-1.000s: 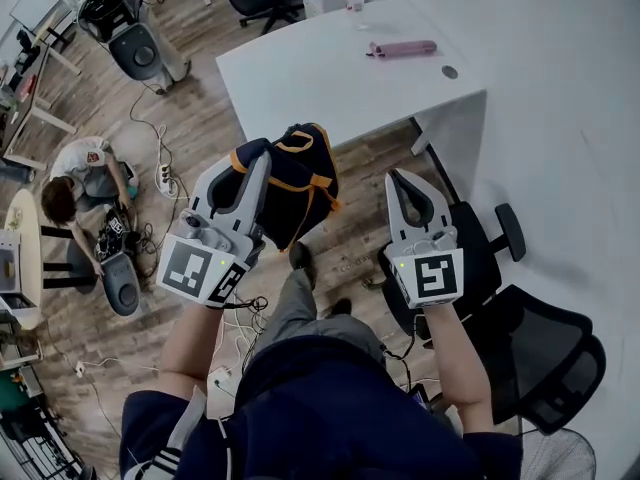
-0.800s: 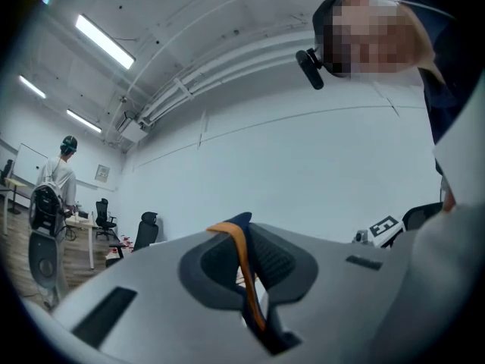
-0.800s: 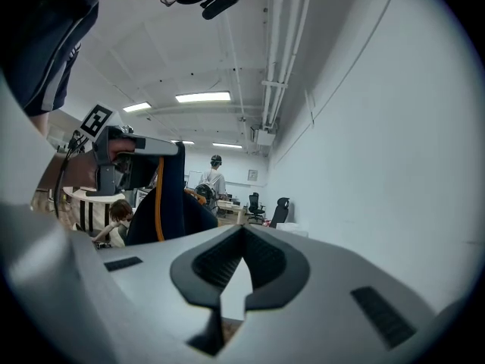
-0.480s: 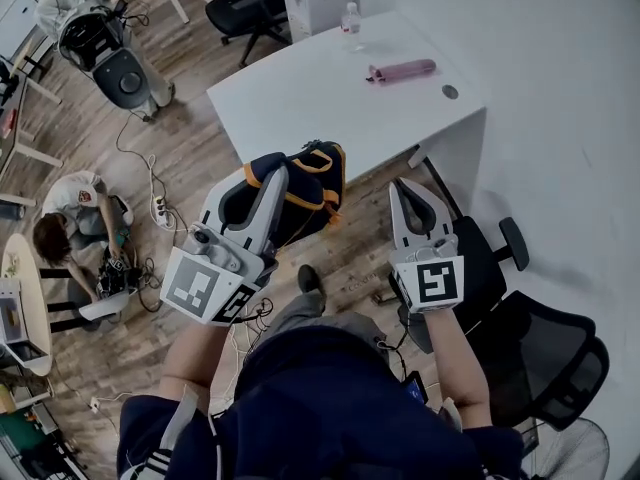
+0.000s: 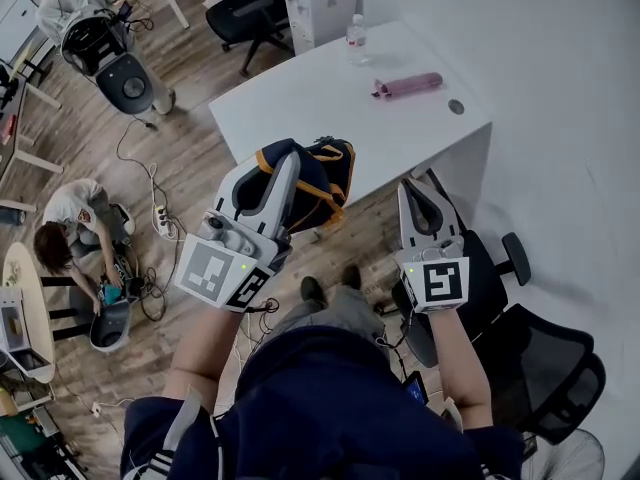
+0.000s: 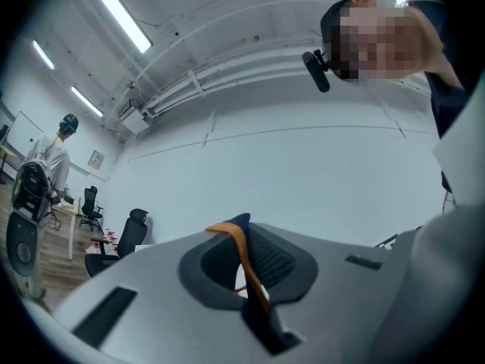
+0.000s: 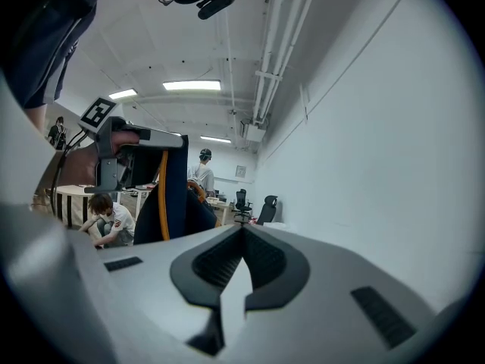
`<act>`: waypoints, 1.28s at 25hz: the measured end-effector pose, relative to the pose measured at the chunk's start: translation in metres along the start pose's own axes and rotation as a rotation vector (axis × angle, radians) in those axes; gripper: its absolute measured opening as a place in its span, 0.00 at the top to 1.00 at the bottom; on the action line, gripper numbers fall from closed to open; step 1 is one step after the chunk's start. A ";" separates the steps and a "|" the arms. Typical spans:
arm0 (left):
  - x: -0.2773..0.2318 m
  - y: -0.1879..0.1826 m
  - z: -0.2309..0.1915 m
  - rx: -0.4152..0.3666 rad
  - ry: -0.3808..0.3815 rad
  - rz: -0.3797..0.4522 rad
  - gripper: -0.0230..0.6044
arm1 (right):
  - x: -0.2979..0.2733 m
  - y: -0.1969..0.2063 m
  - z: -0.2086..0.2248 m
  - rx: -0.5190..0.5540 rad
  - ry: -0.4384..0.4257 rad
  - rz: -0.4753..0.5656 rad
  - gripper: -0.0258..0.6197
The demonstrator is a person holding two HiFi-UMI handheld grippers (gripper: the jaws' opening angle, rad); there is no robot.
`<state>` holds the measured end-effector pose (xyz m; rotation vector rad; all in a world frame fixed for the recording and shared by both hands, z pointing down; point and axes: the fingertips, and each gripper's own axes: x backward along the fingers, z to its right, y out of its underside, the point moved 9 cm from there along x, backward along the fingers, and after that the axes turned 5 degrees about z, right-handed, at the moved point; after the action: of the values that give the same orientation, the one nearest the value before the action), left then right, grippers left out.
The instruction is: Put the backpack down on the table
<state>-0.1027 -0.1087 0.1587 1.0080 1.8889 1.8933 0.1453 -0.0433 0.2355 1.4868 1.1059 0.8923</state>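
Not down yet
I grip the dark blue, orange-trimmed cloth backpack point(image 5: 318, 180) in my left gripper point(image 5: 287, 164) (right gripper point(image 5: 419, 184) closed, empty).

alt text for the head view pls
Seen from above, a person's left gripper is shut on a strap of a navy and orange backpack, held in the air near the edge of a white table. The right gripper is shut and empty, over a black office chair.
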 end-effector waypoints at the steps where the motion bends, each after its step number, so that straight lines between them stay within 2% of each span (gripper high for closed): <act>1: -0.004 0.002 -0.002 0.011 -0.015 0.004 0.94 | -0.003 0.002 0.005 -0.001 -0.007 -0.004 0.96; 4: -0.017 0.004 -0.008 0.025 -0.061 0.025 0.94 | -0.013 0.008 0.019 -0.011 -0.030 -0.013 0.96; 9: -0.041 0.008 -0.017 -0.001 -0.100 0.056 0.94 | -0.029 0.014 0.041 -0.024 -0.047 -0.022 0.96; 21: -0.066 0.051 -0.045 0.032 -0.156 0.008 0.94 | -0.048 0.028 0.062 -0.045 -0.063 -0.035 0.96; 32: -0.065 0.060 -0.073 -0.032 -0.203 -0.004 0.94 | -0.060 0.040 0.059 -0.055 -0.076 -0.067 0.96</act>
<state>-0.0865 -0.2124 0.2061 1.1377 1.7395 1.7402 0.1898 -0.1193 0.2640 1.4187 1.0606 0.8069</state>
